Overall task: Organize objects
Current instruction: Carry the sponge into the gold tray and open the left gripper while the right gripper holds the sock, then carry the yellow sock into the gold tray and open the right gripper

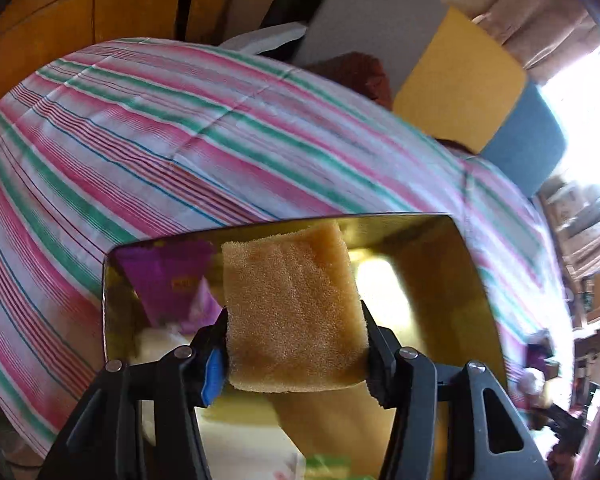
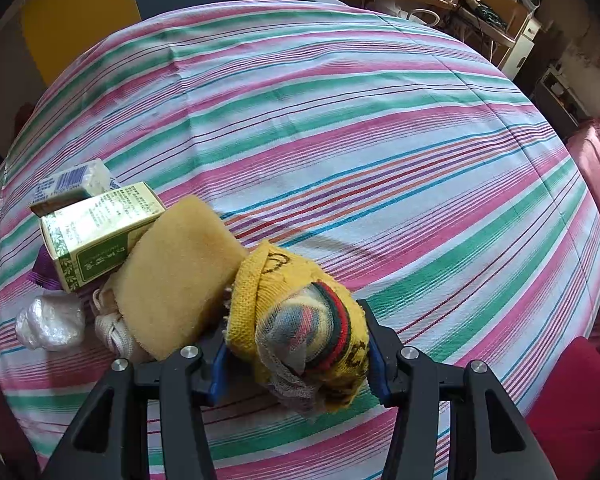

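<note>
My left gripper (image 1: 294, 340) is shut on a yellow sponge (image 1: 292, 312) and holds it over a shiny gold tray (image 1: 460, 280) that lies on the striped cloth. The tray's mirror surface reflects the sponge and a purple packet. My right gripper (image 2: 296, 344) is shut on a rolled yellow knitted sock (image 2: 300, 320) with a red and green band, just above the cloth. Left of it lie another yellow sponge (image 2: 176, 276), a green and cream box (image 2: 100, 232), a blue and white packet (image 2: 76, 180), a clear plastic wad (image 2: 50, 322) and a purple packet (image 2: 40, 272).
The striped cloth (image 2: 360, 140) covers a round table. A grey, yellow and blue cushioned seat (image 1: 452, 76) stands behind the table. A wooden cabinet (image 1: 80, 12) is at the back left. Cluttered shelves (image 2: 500, 8) and a red fabric seat (image 2: 580, 400) are on the right.
</note>
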A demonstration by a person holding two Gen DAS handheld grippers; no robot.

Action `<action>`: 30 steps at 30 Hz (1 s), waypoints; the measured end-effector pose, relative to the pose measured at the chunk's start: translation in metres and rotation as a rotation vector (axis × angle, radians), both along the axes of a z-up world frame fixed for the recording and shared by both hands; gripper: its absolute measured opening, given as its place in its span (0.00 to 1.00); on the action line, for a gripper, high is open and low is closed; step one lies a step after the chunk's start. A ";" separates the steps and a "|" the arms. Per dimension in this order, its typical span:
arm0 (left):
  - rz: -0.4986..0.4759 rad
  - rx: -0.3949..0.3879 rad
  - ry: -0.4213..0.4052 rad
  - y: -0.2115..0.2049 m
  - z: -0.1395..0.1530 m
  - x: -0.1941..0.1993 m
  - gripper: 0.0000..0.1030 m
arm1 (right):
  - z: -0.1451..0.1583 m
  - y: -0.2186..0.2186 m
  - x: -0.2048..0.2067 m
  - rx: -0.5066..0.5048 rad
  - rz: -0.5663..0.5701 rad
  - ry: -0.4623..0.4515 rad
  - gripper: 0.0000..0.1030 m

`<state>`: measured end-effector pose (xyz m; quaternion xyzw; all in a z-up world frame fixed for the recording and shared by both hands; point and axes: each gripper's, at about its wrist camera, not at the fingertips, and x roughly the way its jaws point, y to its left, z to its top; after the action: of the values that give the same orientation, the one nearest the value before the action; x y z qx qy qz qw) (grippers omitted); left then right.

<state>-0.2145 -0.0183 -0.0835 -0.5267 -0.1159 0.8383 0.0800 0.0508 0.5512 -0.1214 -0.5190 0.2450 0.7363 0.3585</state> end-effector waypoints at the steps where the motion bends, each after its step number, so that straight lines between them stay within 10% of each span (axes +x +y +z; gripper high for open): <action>1: 0.012 -0.010 -0.008 -0.001 -0.004 -0.004 0.54 | 0.002 -0.005 0.000 0.000 -0.001 0.000 0.53; 15: -0.005 -0.021 0.030 -0.004 0.013 0.000 0.65 | 0.001 -0.004 0.000 0.003 0.000 -0.004 0.53; 30: -0.093 -0.159 0.282 -0.007 0.063 0.119 0.65 | 0.017 -0.005 0.006 0.044 -0.027 0.064 0.47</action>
<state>-0.0956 -0.0257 -0.0206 -0.4133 -0.0122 0.9058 0.0923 0.0569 0.5463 -0.1044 -0.4836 0.2470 0.7529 0.3718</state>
